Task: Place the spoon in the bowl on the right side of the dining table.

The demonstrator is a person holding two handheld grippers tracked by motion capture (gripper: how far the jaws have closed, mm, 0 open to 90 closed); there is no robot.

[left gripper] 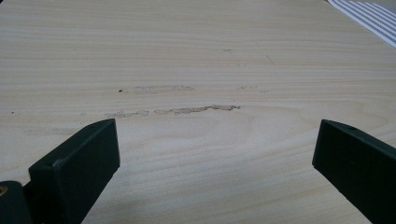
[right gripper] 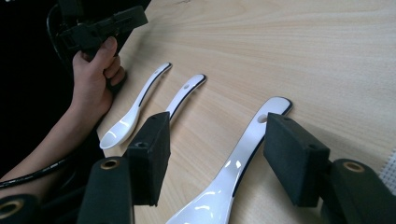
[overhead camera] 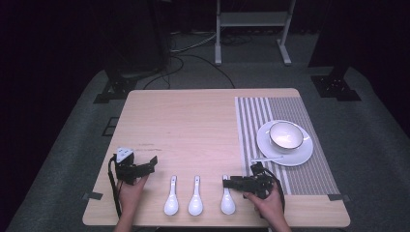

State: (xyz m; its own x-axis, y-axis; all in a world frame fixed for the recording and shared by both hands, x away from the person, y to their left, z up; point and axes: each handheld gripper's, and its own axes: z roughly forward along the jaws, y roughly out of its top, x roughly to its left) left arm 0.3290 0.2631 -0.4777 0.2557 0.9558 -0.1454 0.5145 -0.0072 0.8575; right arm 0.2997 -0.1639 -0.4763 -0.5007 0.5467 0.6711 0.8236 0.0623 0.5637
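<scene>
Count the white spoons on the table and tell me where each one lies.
4. Three lie in a row along the near edge: left spoon, middle spoon, and right spoon, between the right claw's open jaws. A fourth spoon rests on the plate beside the bowl.

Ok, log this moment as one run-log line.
right gripper: open, jaws straddling rightmost spoon | left gripper: open over bare table | two other spoons untouched

Table centre (overhead camera: 193,121) open; three spoons (overhead camera: 196,195) line front edge btwn grippers.
</scene>
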